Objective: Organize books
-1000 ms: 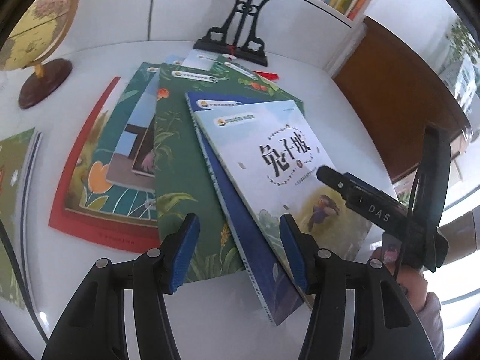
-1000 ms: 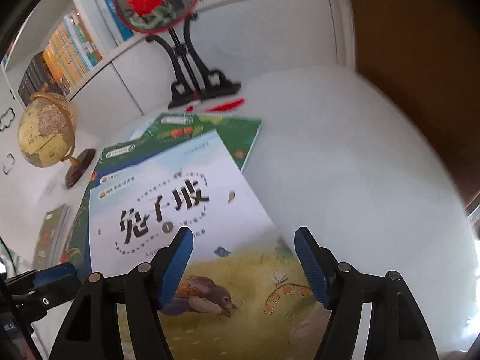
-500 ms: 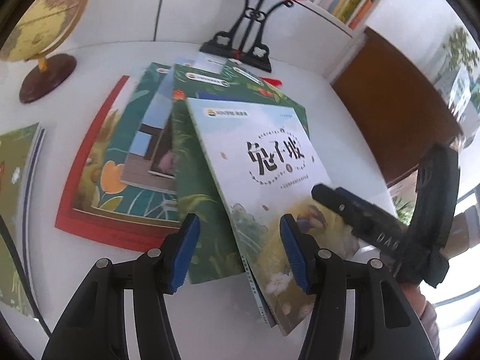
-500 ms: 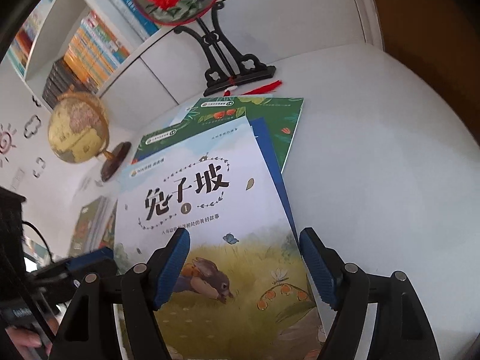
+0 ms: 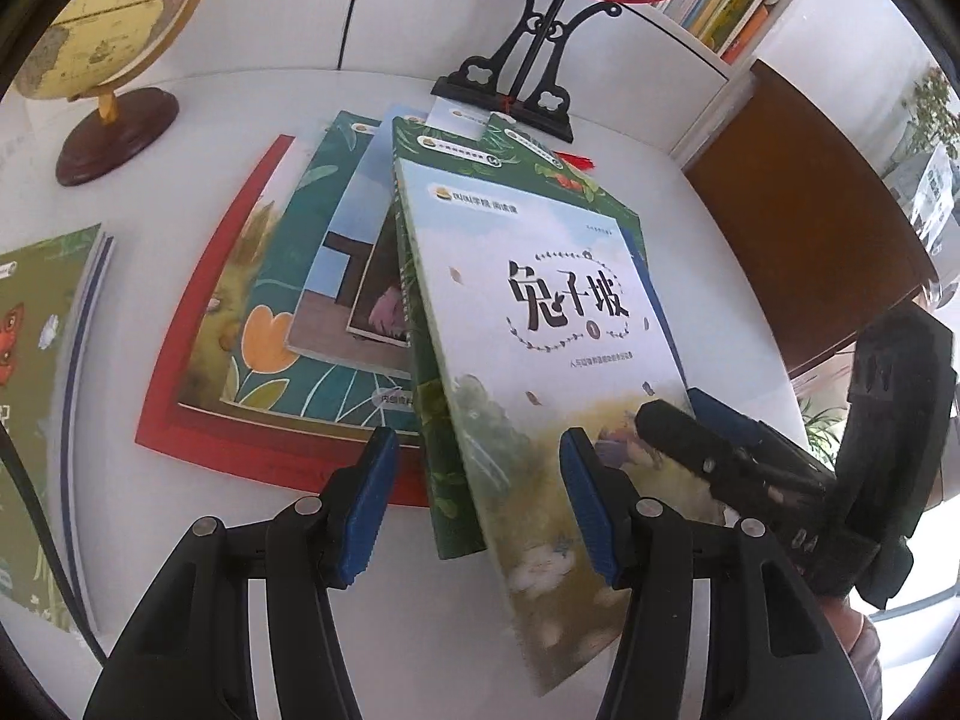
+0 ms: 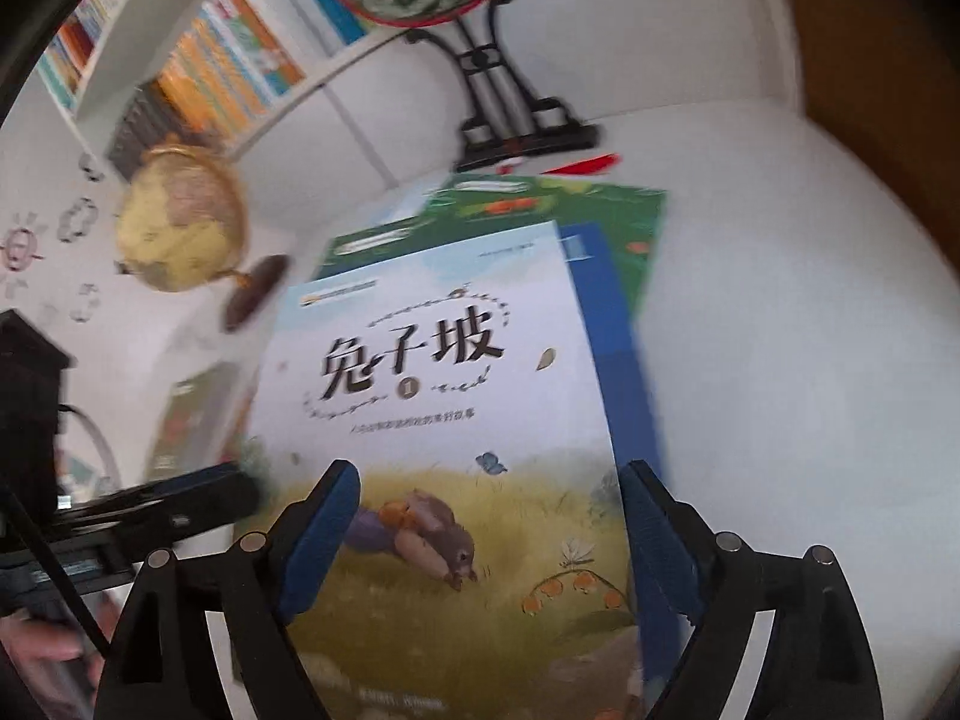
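White tabletop, shelves behind, a globe at the far left, and the books fanned in a loose pile. On top lies the rabbit book, riding on a blue book and a green book. Right gripper hangs over its lower cover, jaws opening, pads clear of it, so I'd call that a release. Left gripper straddles the near corner half-spread, gripping nothing. Squaring the pile looks to be the step in hand. Next: nudge the edges flush against the red book without skewing the fan.
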`<action>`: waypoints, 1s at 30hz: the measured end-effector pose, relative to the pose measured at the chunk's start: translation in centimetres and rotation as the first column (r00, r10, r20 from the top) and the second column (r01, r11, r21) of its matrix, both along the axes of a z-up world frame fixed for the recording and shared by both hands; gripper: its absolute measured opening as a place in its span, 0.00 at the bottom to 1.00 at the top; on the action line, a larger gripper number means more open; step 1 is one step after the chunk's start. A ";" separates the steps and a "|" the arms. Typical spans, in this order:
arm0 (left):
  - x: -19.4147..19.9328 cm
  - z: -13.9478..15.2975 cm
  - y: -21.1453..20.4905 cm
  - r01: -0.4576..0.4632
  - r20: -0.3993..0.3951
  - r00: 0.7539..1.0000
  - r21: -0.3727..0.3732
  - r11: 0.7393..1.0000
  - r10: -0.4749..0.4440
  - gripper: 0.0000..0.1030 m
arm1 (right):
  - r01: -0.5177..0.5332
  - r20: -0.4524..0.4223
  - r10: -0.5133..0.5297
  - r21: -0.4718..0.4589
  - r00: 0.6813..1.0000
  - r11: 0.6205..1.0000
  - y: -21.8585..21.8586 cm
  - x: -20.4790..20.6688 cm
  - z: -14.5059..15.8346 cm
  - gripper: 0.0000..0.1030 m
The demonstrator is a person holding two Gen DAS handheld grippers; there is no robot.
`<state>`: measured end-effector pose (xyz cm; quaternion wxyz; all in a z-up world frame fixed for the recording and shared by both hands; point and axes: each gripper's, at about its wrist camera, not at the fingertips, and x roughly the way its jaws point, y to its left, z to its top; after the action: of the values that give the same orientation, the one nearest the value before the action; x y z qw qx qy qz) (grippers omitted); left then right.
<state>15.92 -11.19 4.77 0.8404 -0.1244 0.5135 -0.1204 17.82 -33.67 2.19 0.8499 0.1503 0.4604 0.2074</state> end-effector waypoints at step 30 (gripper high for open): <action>-1.5 0.2 7.6 -0.224 0.016 0.974 -0.129 0.966 0.228 0.43 | -0.058 -0.016 0.072 0.443 0.997 0.895 0.1 -1.8 -0.4 0.18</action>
<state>14.41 -3.58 4.95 0.8468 -0.2331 0.4746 -0.0579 16.03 -33.52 1.83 0.7787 0.3272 0.4196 0.3324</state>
